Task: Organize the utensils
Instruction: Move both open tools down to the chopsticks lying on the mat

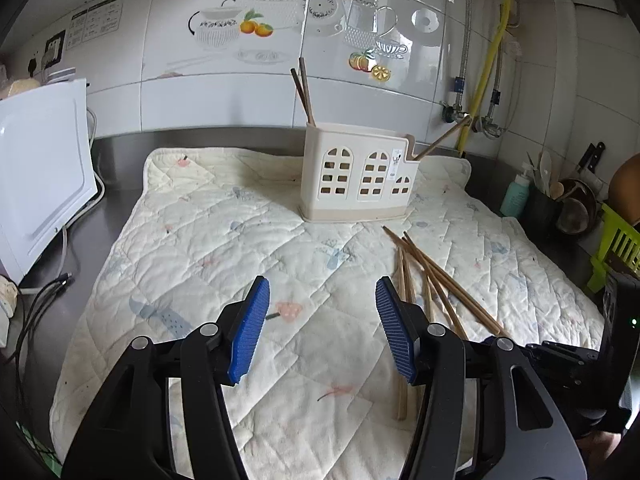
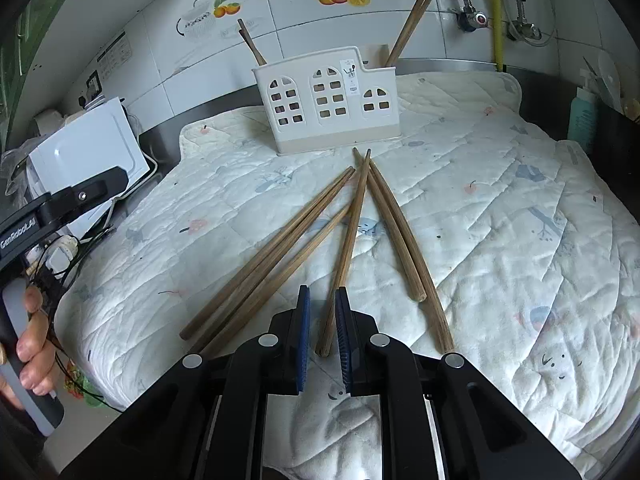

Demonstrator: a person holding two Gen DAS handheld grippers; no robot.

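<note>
A cream utensil holder (image 1: 354, 176) (image 2: 328, 100) with window cut-outs stands at the back of a quilted mat. Chopsticks stand in its left and right ends (image 2: 406, 30). Several loose wooden chopsticks (image 2: 280, 256) (image 1: 436, 280) lie fanned on the mat in front of it. My right gripper (image 2: 322, 300) is low over the mat, its jaws narrowed around the near end of one chopstick (image 2: 346, 252), with small gaps still showing. My left gripper (image 1: 322, 312) is wide open and empty, above the mat left of the chopsticks.
The quilted mat (image 1: 200, 240) covers a steel counter. A white appliance (image 1: 40, 176) and cables sit at the left. A teal bottle (image 1: 516, 196), a dark pot with utensils (image 1: 560, 200) and a green rack (image 1: 620, 244) stand at the right. Tiled wall behind.
</note>
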